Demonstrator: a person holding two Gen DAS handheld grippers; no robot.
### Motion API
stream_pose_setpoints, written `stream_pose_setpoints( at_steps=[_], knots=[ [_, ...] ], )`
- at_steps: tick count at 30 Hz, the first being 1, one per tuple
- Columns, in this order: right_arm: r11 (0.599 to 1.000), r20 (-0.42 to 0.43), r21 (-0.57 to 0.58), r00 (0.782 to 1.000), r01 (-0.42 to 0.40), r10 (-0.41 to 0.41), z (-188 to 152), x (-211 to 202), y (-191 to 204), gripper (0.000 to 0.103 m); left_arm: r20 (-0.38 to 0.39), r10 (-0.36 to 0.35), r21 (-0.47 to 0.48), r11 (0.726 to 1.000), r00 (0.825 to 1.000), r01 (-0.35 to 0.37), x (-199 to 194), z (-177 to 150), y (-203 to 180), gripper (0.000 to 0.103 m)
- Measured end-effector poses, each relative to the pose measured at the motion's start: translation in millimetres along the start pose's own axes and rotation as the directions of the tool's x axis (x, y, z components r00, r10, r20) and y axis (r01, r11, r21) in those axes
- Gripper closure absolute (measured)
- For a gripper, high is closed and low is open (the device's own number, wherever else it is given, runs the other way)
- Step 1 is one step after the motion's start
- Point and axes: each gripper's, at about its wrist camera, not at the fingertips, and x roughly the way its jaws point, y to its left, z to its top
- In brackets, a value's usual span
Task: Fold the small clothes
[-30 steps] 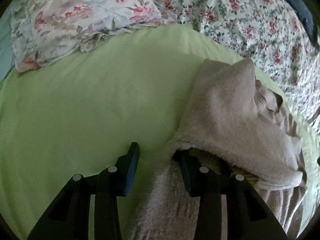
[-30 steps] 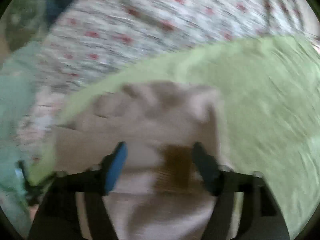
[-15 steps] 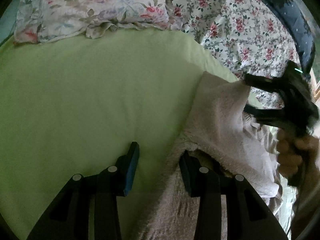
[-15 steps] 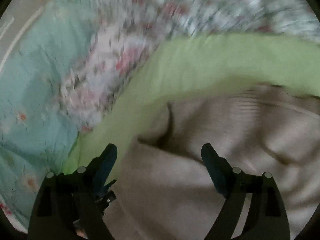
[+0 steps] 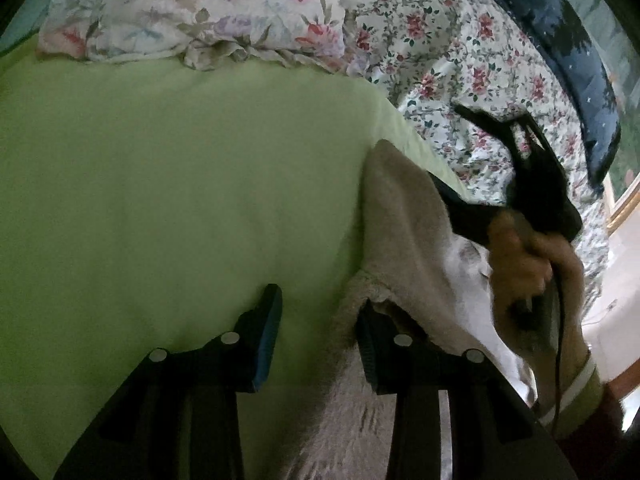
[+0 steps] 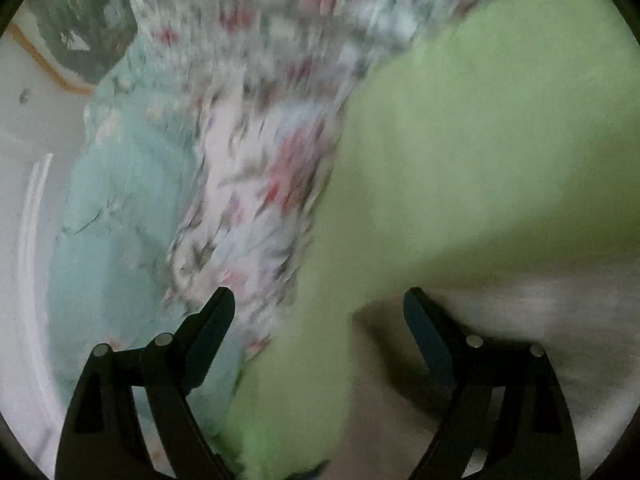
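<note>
A fuzzy beige garment [image 5: 404,236] lies partly folded on a light green sheet [image 5: 180,184]. My left gripper [image 5: 318,328] is open; its right finger sits under a raised fold of the garment and its left finger is over the sheet. My right gripper [image 5: 496,148], held in a hand, is at the garment's far corner. In the blurred right wrist view my right gripper [image 6: 320,320] is wide open over the sheet [image 6: 480,140], with the garment [image 6: 540,320] at its right finger.
A floral pillow [image 5: 200,12] and a floral quilt [image 5: 460,60] lie beyond the green sheet. A dark blue cloth [image 5: 568,64] is at the far right. A pale blue floral cloth [image 6: 120,220] lies to the left in the right wrist view.
My right gripper has opened wider and swung left, off the garment toward the sheet's edge. My left gripper has stayed open at the garment's fold.
</note>
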Motion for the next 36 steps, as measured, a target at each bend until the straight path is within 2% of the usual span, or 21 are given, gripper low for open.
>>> stream_pose_setpoints(
  at_steps=[3,5,8,11,14,15,16,18,19,20,21,23,24,25,28,32,36],
  knots=[
    [0.991,0.070,-0.067,0.992,0.113,-0.108,-17,-66,3,0.016,-0.036,0.027,0.026,0.999,0.999,-0.026,-11,0,-4,0.067],
    [0.980,0.121,-0.114,0.981,0.165,-0.152,-37,-113,2,0.016,-0.020,0.055,0.066,0.996,0.998,-0.053,-23,2,-12,0.065],
    [0.953,0.188,-0.100,0.946,0.284,-0.262,-76,-182,-10,0.017,-0.018,0.075,0.122,0.990,0.997,-0.072,-24,11,-31,0.061],
    [0.927,0.234,-0.065,0.908,0.370,-0.347,-108,-227,-26,0.022,-0.020,0.102,0.210,0.973,0.995,-0.095,-11,18,-54,0.060],
    [0.897,0.204,-0.019,0.880,0.443,-0.430,-137,-255,-48,0.022,-0.077,0.184,0.305,0.940,0.980,-0.152,16,17,-65,0.058],
    [0.874,0.197,-0.003,0.857,0.486,-0.476,-143,-261,-57,0.022,-0.088,0.221,0.328,0.927,0.971,-0.181,24,16,-66,0.056],
    [0.828,0.186,0.022,0.811,0.561,-0.555,-147,-268,-67,0.022,-0.096,0.253,0.347,0.915,0.963,-0.206,31,14,-63,0.056],
    [0.709,0.163,0.085,0.692,0.700,-0.703,-151,-284,-87,0.023,-0.099,0.245,0.366,0.910,0.964,-0.194,30,12,-58,0.056],
    [0.688,0.178,0.124,0.666,0.715,-0.724,-155,-297,-93,0.025,-0.101,0.253,0.375,0.905,0.962,-0.199,26,12,-58,0.055],
    [0.710,0.203,0.157,0.681,0.686,-0.703,-159,-313,-97,0.031,-0.100,0.263,0.383,0.900,0.959,-0.207,19,12,-60,0.054],
    [0.737,0.230,0.192,0.701,0.648,-0.676,-164,-328,-97,0.031,-0.097,0.262,0.385,0.899,0.960,-0.206,9,11,-60,0.054],
    [0.742,0.272,0.207,0.691,0.637,-0.669,-175,-349,-89,0.031,-0.108,0.242,0.389,0.903,0.964,-0.183,-12,5,-59,0.053],
    [0.752,0.290,0.194,0.695,0.630,-0.657,-183,-356,-83,0.031,-0.116,0.228,0.390,0.905,0.967,-0.167,-21,1,-59,0.052],
    [0.769,0.301,0.183,0.709,0.613,-0.637,-191,-363,-76,0.031,-0.127,0.206,0.390,0.910,0.970,-0.142,-34,-7,-58,0.050],
    [0.805,0.311,0.157,0.745,0.572,-0.590,-219,-374,-60,0.031,-0.158,0.157,0.401,0.912,0.975,-0.082,-70,-31,-57,0.042],
    [0.832,0.304,0.103,0.779,0.545,-0.548,-259,-375,-33,0.031,-0.190,0.120,0.429,0.903,0.974,-0.027,-111,-69,-46,0.033],
    [0.846,0.263,0.053,0.810,0.531,-0.525,-310,-387,-23,0.031,-0.272,0.061,0.387,0.921,0.960,0.051,-143,-105,-27,0.031]
  ],
)
